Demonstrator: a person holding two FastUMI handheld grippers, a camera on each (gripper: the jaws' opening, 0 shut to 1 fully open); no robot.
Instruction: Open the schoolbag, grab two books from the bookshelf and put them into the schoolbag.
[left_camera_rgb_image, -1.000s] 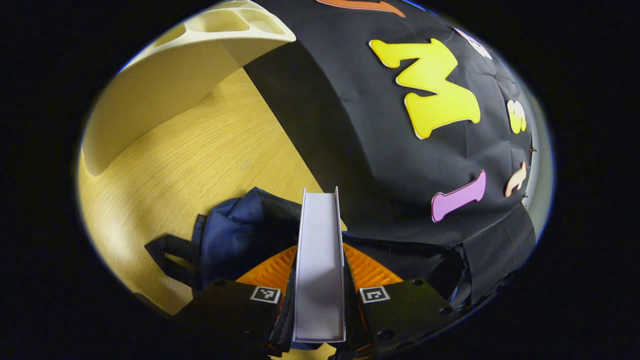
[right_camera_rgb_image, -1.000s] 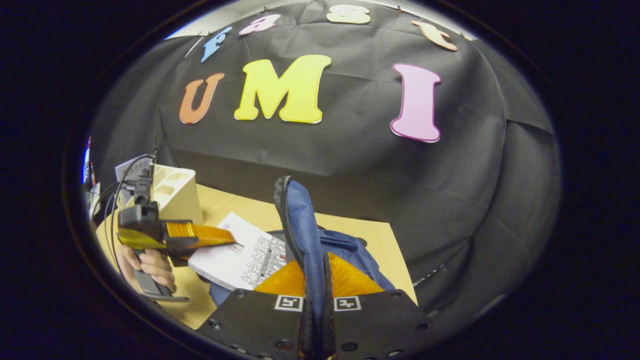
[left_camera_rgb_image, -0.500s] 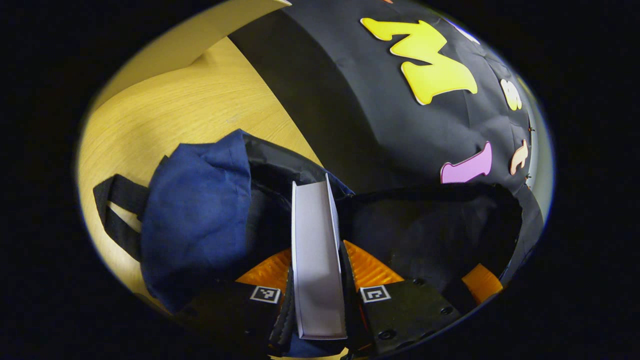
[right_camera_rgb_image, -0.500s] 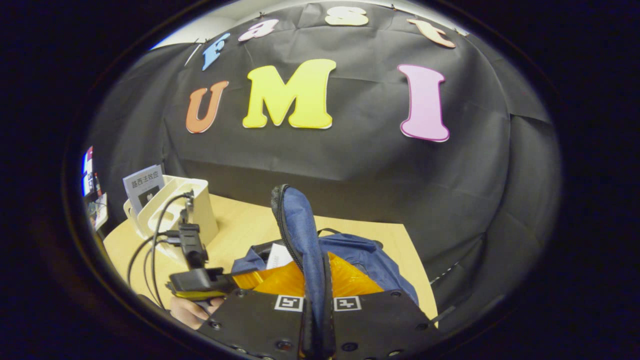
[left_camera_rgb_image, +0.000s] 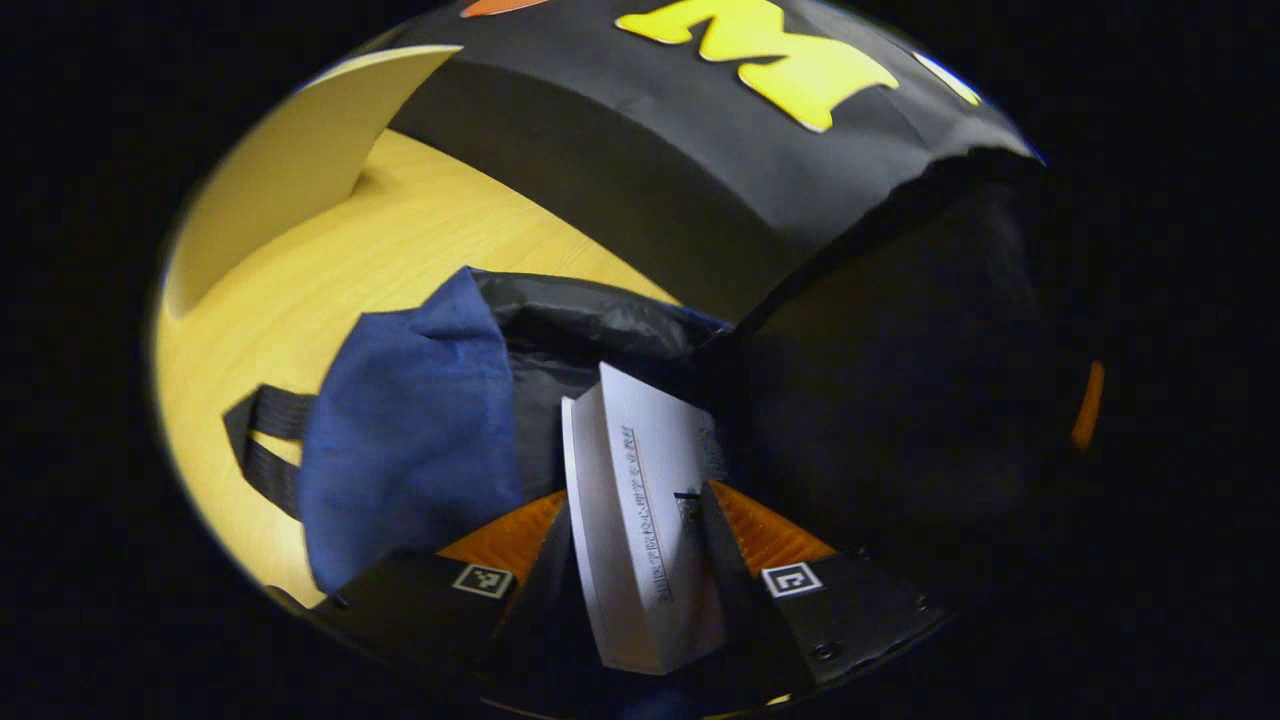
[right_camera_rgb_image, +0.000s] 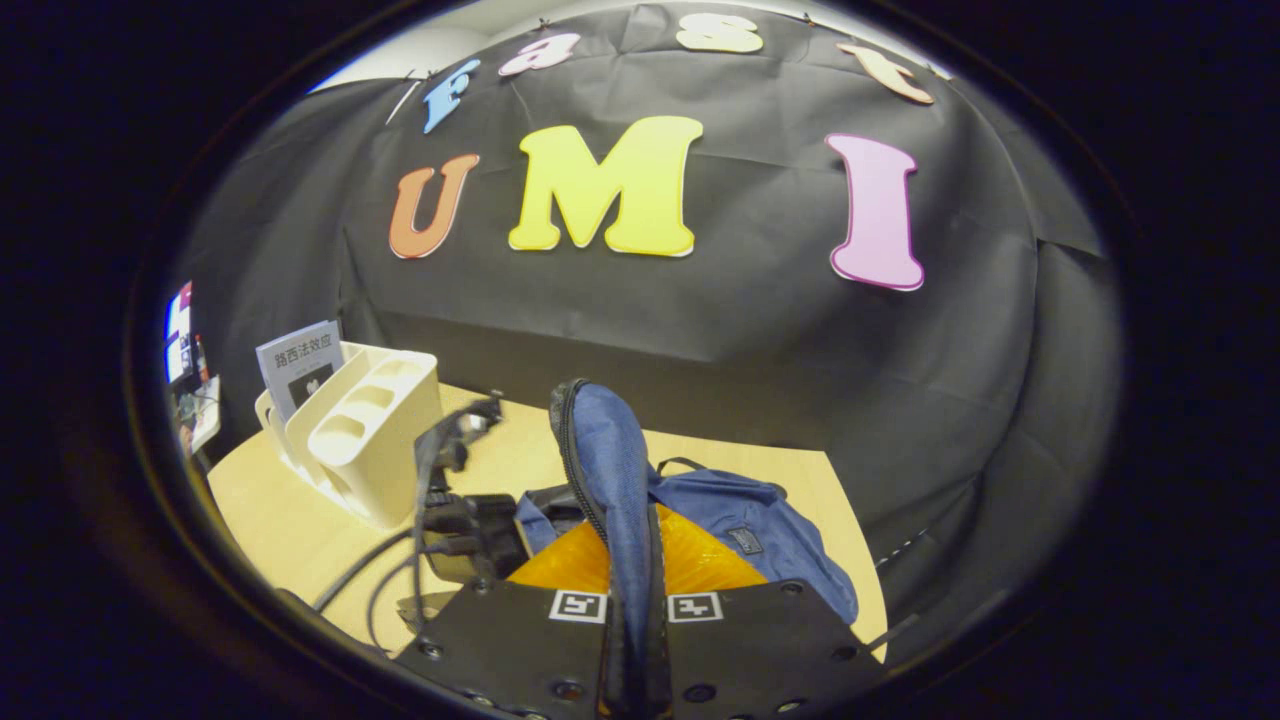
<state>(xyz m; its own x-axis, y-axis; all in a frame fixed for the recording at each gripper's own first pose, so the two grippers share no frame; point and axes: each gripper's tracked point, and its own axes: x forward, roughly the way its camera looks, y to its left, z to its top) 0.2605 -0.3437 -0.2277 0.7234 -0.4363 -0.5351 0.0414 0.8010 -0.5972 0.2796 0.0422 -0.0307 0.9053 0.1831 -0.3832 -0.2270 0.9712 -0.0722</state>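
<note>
My left gripper (left_camera_rgb_image: 635, 500) is open over the mouth of the blue schoolbag (left_camera_rgb_image: 410, 420). A white book (left_camera_rgb_image: 630, 440) leans tilted between its spread fingers, with its far end down in the bag's dark inside. My right gripper (right_camera_rgb_image: 632, 525) is shut on the schoolbag's blue flap (right_camera_rgb_image: 605, 450) and holds it upright by its zipper edge. The rest of the schoolbag (right_camera_rgb_image: 745, 515) lies on the table behind it. In the right gripper view, the left gripper (right_camera_rgb_image: 475, 530) with its cables dips into the bag's left side.
The cream bookshelf (right_camera_rgb_image: 370, 440) stands at the left on the wooden table (right_camera_rgb_image: 290, 520), with one book (right_camera_rgb_image: 300, 365) upright in its back slot. In the left gripper view the bookshelf (left_camera_rgb_image: 300, 170) rises at the upper left, and the bag's black strap (left_camera_rgb_image: 260, 450) lies on the table (left_camera_rgb_image: 400, 240).
My left gripper has pushed further into the bag and spread its fingers; the book has tipped sideways. The right gripper still holds the flap up.
</note>
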